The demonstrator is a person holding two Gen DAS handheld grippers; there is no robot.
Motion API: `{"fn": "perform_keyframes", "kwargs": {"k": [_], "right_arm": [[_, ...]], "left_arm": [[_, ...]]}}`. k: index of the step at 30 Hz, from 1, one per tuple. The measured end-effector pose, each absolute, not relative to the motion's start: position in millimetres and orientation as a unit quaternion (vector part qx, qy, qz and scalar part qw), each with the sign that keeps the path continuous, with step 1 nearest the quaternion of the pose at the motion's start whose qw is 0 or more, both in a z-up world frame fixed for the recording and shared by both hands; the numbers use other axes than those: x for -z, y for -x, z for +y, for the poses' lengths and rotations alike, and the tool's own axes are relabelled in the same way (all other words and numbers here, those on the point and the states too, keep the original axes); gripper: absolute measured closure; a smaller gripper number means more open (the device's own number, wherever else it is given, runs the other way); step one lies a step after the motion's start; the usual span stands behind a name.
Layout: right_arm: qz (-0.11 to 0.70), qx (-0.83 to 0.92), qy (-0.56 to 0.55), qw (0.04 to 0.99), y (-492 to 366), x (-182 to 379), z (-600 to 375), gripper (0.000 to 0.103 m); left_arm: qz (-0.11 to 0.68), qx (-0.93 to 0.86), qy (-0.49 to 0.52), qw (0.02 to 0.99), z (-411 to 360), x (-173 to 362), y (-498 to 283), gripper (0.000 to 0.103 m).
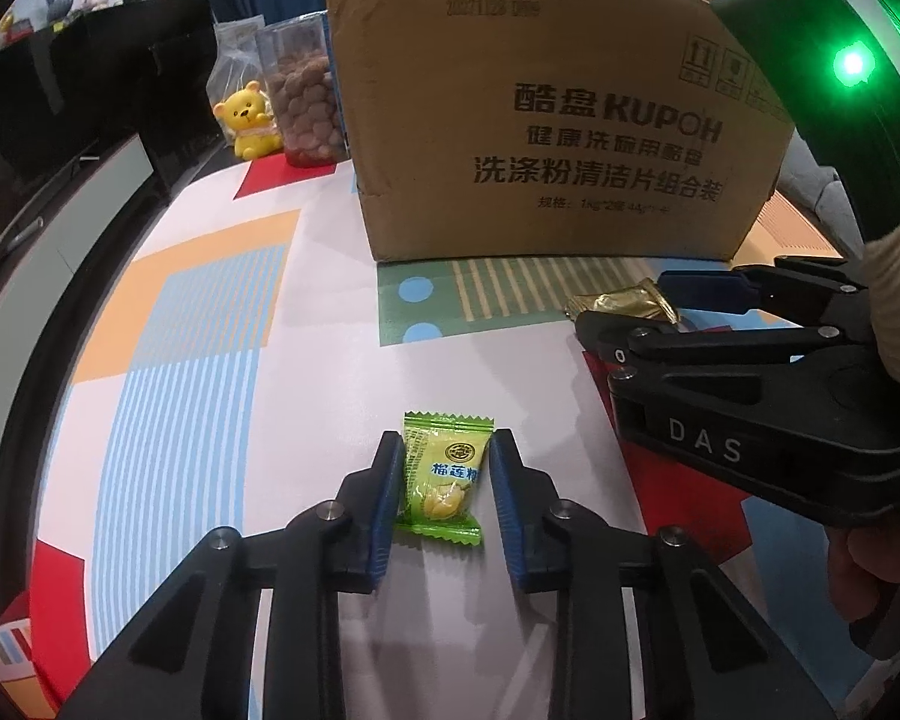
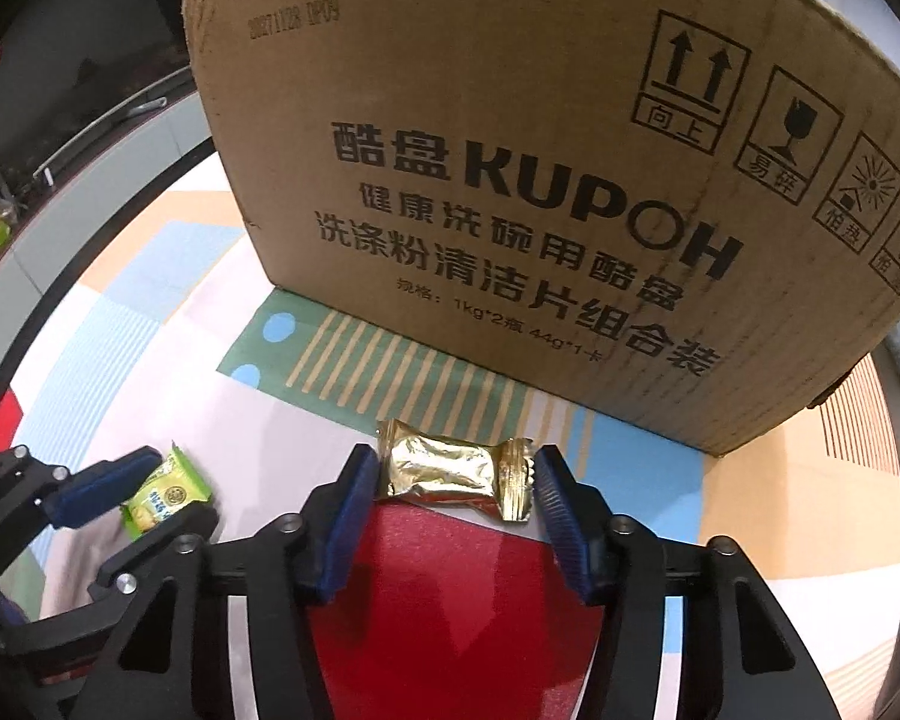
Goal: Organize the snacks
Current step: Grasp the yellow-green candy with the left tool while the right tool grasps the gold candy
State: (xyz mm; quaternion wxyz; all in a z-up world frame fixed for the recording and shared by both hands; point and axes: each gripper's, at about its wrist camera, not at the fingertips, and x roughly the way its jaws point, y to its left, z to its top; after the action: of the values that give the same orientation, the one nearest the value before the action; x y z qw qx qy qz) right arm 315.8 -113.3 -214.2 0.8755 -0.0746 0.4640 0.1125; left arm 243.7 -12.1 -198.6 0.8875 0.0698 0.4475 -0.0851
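Observation:
A green wrapped candy point(image 1: 443, 476) lies on the patterned table between the blue pads of my left gripper point(image 1: 447, 450), whose jaws stand close on both sides of it. A gold foil candy point(image 2: 459, 476) lies between the pads of my right gripper point(image 2: 455, 468), jaws touching its ends. The right gripper point(image 1: 624, 306) shows at the right in the left wrist view with the gold candy point(image 1: 624, 300). The left gripper point(image 2: 162, 486) and green candy point(image 2: 165, 492) show at the left in the right wrist view. A tall cardboard box point(image 1: 546, 114) stands behind both.
The box point(image 2: 540, 180) fills the back of the right wrist view. A yellow bear figure point(image 1: 251, 119) and a clear jar of brown snacks point(image 1: 303, 102) stand at the table's far left. The table edge point(image 1: 60, 324) curves along the left.

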Motion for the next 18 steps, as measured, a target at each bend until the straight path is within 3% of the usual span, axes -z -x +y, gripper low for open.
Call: {"fn": "perform_keyframes", "kwargs": {"k": [6, 18], "right_arm": [[0.458, -0.117, 0.075, 0.878, -310.2, 212.4, -109.9, 0.063], [0.457, -0.117, 0.067, 0.879, -303.2, 201.4, -126.5, 0.069]], "left_arm": [[0.45, 0.075, -0.063, 0.888, -8.2, 197.8, -244.8, 0.078], [0.453, 0.06, -0.053, 0.888, -1.1, 196.2, -250.2, 0.081]]}}
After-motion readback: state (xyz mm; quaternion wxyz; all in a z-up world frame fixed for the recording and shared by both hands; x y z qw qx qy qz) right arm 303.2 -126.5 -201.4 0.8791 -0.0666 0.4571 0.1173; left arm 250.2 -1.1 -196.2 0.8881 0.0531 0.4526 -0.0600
